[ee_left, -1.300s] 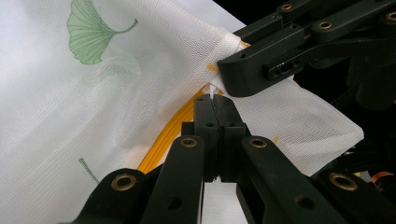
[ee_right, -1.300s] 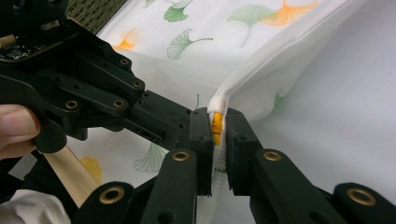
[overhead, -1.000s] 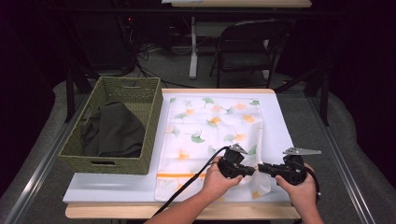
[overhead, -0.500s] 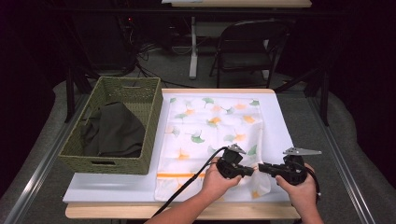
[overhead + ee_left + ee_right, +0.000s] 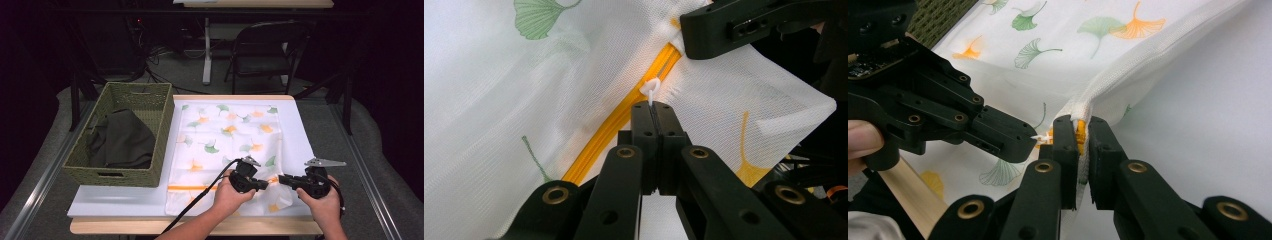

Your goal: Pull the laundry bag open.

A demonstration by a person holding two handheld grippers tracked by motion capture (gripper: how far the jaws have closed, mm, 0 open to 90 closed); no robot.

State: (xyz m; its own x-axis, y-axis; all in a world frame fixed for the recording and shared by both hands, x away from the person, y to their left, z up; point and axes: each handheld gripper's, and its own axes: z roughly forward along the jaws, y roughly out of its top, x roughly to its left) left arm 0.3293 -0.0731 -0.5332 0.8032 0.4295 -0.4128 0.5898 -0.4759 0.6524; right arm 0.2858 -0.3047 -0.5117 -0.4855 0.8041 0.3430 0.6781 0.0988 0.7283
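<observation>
While both grippers stay clamped, the mesh bag (image 5: pixel 225 145) hasn't shifted.

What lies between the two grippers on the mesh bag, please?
A short stretch of orange zipper on the mesh bag: the left gripper pinches the white zipper pull, the right gripper clamps the bag's edge.

basket (image 5: pixel 150 107) left of mesh bag (image 5: pixel 227 135) | both on table (image 5: pixel 300 130)
</observation>
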